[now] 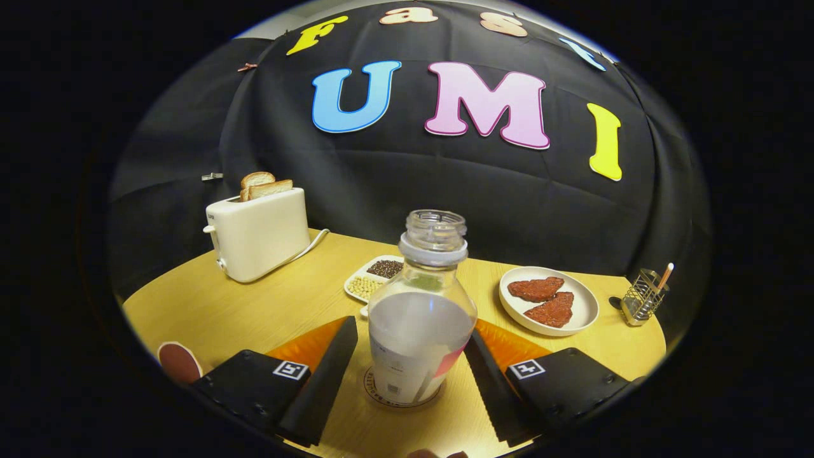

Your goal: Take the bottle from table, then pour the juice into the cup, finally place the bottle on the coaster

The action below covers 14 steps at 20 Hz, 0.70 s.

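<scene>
A clear, uncapped bottle with a white label stands upright on a round pale coaster on the wooden table. It sits between the fingers of my gripper. The gripper is open: a narrow strip of table shows between the left finger and the bottle. The right finger stands very close to the bottle's side, and I cannot tell whether it touches. Left of the left finger, at the table's near edge, is a round pale-rimmed thing with a dark red inside, possibly the cup.
A white toaster with bread slices stands at the back left. Beyond the bottle lies a white tray of beans. To the right are a plate with two red-brown pieces and a wire holder.
</scene>
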### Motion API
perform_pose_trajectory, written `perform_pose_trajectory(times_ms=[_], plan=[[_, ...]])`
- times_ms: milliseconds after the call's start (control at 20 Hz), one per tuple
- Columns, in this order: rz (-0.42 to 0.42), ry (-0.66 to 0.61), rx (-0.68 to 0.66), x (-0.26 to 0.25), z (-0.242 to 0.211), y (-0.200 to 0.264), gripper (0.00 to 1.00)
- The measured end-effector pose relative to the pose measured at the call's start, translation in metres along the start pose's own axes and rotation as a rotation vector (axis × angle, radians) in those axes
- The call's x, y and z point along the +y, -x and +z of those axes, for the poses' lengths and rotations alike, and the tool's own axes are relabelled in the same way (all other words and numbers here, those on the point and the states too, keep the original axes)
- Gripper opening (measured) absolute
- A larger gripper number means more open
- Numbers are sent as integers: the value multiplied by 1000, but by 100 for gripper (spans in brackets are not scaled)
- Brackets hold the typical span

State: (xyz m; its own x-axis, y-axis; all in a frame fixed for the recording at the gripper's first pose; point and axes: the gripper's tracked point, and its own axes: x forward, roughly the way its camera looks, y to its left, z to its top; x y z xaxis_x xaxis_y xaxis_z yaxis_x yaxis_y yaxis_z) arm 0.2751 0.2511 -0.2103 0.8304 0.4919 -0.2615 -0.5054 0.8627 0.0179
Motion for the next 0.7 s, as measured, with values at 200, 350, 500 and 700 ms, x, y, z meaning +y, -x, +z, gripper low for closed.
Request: perform_pose_trajectory(times_ms=[200, 350, 500, 700], plan=[[-15, 25, 24, -1, 3, 20, 98], [-67, 40, 3, -11, 16, 45, 98], [-90, 4, -8, -15, 32, 79, 98], [-178, -21, -84, -36, 73, 132, 98]])
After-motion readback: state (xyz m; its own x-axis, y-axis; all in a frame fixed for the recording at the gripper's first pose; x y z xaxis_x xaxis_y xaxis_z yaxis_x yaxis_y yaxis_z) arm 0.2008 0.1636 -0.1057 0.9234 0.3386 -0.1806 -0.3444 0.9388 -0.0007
